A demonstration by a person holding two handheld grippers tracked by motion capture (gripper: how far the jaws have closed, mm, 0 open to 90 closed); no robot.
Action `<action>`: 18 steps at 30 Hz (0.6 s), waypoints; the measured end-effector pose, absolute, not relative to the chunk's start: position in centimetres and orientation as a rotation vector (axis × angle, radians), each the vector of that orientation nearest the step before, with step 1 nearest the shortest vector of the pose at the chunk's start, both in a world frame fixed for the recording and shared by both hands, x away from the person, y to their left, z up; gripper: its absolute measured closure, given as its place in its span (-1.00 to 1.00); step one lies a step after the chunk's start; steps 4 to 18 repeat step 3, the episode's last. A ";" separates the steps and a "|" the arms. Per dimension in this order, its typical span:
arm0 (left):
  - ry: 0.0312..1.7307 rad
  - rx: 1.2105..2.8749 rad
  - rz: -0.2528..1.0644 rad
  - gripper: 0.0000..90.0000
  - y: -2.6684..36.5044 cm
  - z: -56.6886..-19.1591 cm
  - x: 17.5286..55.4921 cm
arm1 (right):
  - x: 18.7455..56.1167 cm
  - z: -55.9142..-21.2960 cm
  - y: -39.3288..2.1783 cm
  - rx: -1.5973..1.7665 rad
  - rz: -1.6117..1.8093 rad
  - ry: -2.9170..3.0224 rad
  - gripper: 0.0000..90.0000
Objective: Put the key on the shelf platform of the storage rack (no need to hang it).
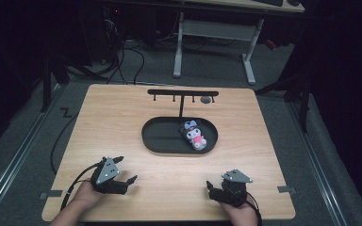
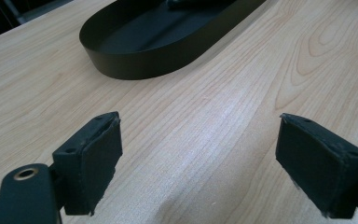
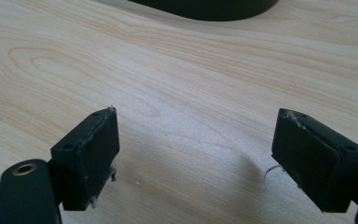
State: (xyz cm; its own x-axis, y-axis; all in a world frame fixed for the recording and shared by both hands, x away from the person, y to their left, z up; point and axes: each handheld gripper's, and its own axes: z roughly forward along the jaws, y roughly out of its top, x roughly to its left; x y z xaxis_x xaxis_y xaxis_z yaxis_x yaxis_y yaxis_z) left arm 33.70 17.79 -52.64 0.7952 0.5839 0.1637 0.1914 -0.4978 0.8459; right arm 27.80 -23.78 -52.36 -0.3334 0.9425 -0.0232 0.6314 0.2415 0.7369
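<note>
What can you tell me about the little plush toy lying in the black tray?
The plush toy is small and soft-looking, with a dark hood or ears, a white face and a pink lower part. It lies on its side in the right end of the black oval tray, angled toward the tray's near-right rim. It rests on the tray floor, near the stand's post; neither gripper touches it. Finer detail is too small to tell.

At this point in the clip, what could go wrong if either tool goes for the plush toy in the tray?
1. The plush toy lies against the right end of the black tray; a jaw could catch the raised wall.
2. The hook rack stands just behind the toy and could be knocked.
3. Both the left tool and the right tool, open, start far from it, so either reach is long.
</note>
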 end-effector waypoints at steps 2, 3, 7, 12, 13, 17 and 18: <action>0.575 2.077 0.548 -0.66 17.8 -52.6 33.7 | 27.9 -52.3 -24.0 1.438 0.903 2.031 -0.67; 0.574 2.077 0.549 -0.66 17.8 -52.6 33.7 | 27.9 -52.2 -24.1 1.437 0.900 2.029 -0.67; 0.574 2.077 0.549 -0.66 17.8 -52.6 33.7 | 27.9 -52.2 -24.1 1.437 0.900 2.029 -0.67; 0.574 2.077 0.549 -0.66 17.8 -52.6 33.7 | 27.9 -52.2 -24.1 1.437 0.900 2.029 -0.67; 0.574 2.077 0.549 -0.66 17.8 -52.6 33.7 | 27.9 -52.2 -24.1 1.437 0.900 2.029 -0.67; 0.574 2.077 0.549 -0.66 17.8 -52.6 33.7 | 27.9 -52.2 -24.1 1.437 0.900 2.029 -0.67; 0.574 2.077 0.549 -0.66 17.8 -52.6 33.7 | 27.9 -52.2 -24.1 1.437 0.900 2.029 -0.67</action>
